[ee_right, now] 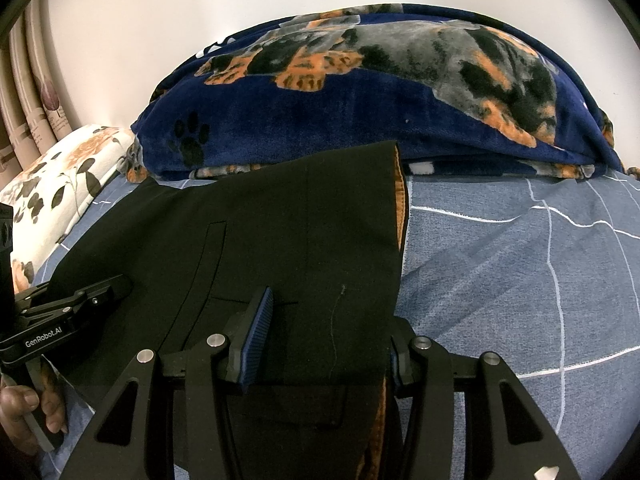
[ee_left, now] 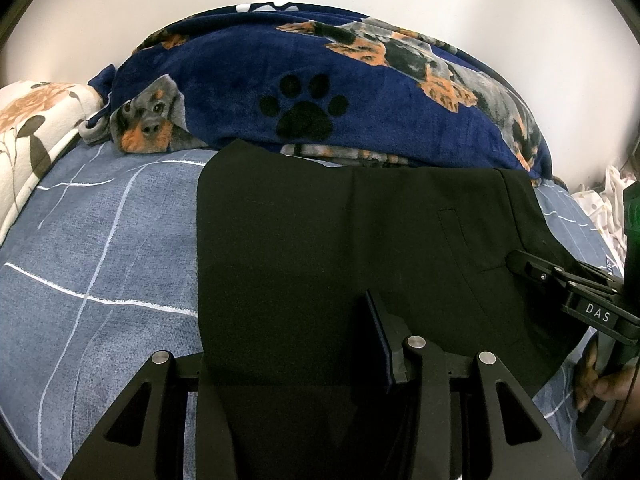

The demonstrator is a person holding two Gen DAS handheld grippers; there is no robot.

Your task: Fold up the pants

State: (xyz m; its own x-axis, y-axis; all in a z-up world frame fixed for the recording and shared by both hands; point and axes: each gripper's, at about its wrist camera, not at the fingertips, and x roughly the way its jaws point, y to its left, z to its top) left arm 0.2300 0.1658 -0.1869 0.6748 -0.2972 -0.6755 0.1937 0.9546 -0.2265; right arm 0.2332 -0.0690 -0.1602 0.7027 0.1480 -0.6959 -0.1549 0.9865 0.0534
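Observation:
Black pants [ee_left: 340,240] lie folded into a flat rectangle on a blue checked bed sheet [ee_left: 100,240]. My left gripper [ee_left: 288,340] grips their near left part; the cloth fills the gap and covers its left finger, while the right finger's [ee_left: 382,336] blue pad presses its side. In the right wrist view the pants [ee_right: 300,232] show an orange-lined waistband edge [ee_right: 400,208] on the right. My right gripper [ee_right: 328,332] is closed on that near right part, cloth spanning from pad to pad. Each view also catches the other gripper side-on: right gripper [ee_left: 520,260], left gripper [ee_right: 116,284].
A bulky navy dog-print blanket [ee_left: 320,80] [ee_right: 360,120] lies right behind the pants against a white wall. A floral pillow [ee_left: 32,120] [ee_right: 72,176] sits at the far left. A person's hand [ee_left: 600,388] [ee_right: 24,412] holds each handle. Bare sheet [ee_right: 520,260] stretches out on both sides.

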